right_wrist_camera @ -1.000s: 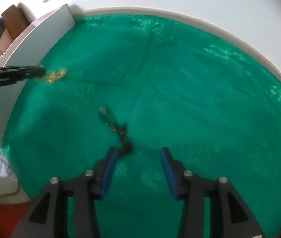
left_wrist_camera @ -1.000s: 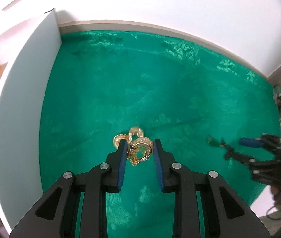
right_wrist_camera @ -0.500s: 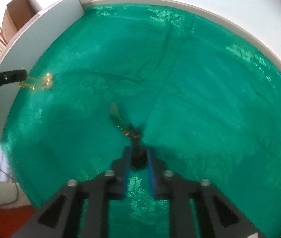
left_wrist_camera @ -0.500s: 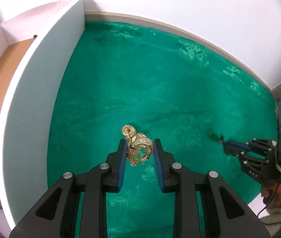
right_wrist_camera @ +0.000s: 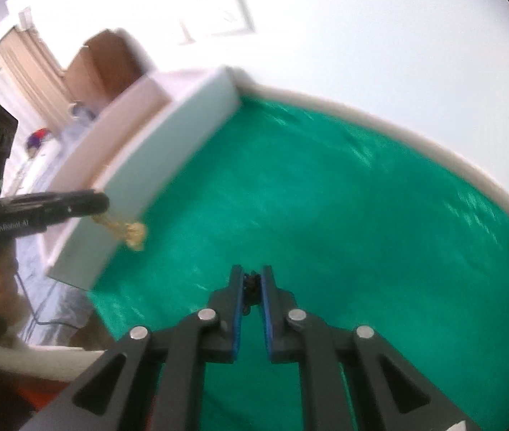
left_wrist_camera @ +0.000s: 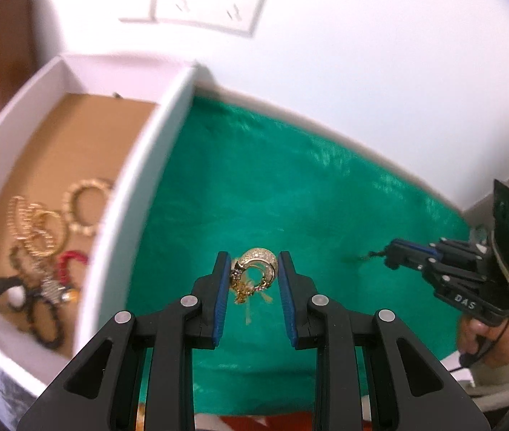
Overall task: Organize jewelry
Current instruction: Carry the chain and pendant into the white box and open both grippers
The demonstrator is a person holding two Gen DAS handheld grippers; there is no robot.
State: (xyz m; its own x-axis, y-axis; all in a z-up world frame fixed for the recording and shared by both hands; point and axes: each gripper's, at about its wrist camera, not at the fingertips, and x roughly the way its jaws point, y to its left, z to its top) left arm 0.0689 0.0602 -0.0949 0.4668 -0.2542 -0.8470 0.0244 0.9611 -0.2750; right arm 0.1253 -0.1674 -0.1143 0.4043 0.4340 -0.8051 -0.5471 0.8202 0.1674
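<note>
Two tools raised over green cloth (left_wrist_camera: 326,194) | left tool (left_wrist_camera: 250,276) clamps gold earrings (left_wrist_camera: 254,269) (heading boxward) | right tool (right_wrist_camera: 252,283) pinched on dark trinket (right_wrist_camera: 252,282) | white box (left_wrist_camera: 135,186) collects jewelry

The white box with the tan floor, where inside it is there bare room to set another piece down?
The white box is free across its far half, between the back wall and the gold beaded rings. The near half is crowded: gold rings, a red loop, dark beaded strands.

Green cloth (left_wrist_camera: 290,186); white box (left_wrist_camera: 139,179), tan floor; gold jewelry (left_wrist_camera: 254,269); black grippers, blue pads (left_wrist_camera: 220,301).
</note>
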